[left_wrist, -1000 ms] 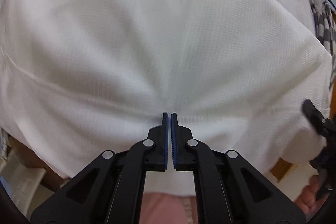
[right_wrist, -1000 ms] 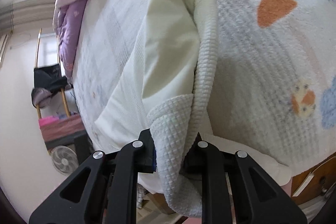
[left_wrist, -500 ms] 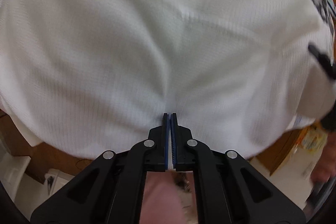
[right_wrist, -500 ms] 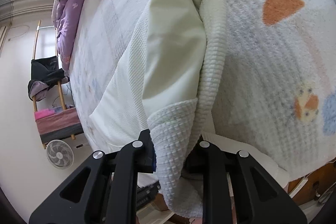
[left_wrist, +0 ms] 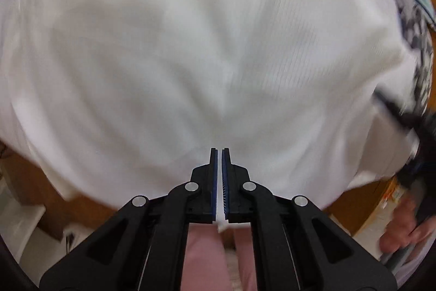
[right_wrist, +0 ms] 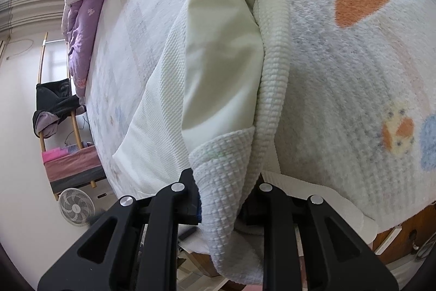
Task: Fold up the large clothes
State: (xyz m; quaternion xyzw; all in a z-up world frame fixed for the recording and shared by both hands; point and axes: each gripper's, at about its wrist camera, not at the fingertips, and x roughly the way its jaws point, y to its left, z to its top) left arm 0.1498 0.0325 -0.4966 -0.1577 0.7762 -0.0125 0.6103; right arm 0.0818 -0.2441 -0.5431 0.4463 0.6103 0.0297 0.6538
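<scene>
A large white waffle-knit garment (left_wrist: pixel 207 51) fills the left wrist view, hanging spread and blurred. My left gripper (left_wrist: pixel 219 154) is shut on its lower edge, with a thin strip of cloth between the blue pads. In the right wrist view the same garment (right_wrist: pixel 226 78) is lifted in a long fold above the bed, its smooth cream lining showing. My right gripper (right_wrist: pixel 224 182) is shut on a thick bunch of its waffle-knit edge, which hides the fingertips. The right gripper also shows as a dark blur at the right edge of the left wrist view (left_wrist: pixel 408 122).
A bed with a pale patterned blanket (right_wrist: pixel 354 67) lies under the garment. A purple floral quilt (right_wrist: pixel 87 7) lies at its far end. A chair with dark clothes (right_wrist: pixel 54 105), a pink box (right_wrist: pixel 70 165) and a floor fan (right_wrist: pixel 76 206) stand at the left. Wooden furniture (left_wrist: pixel 362 206) is below.
The garment has swung and spread wider in the left wrist view, now blurred by motion. In the right wrist view the held fold has risen slightly over the bed. Both grips hold.
</scene>
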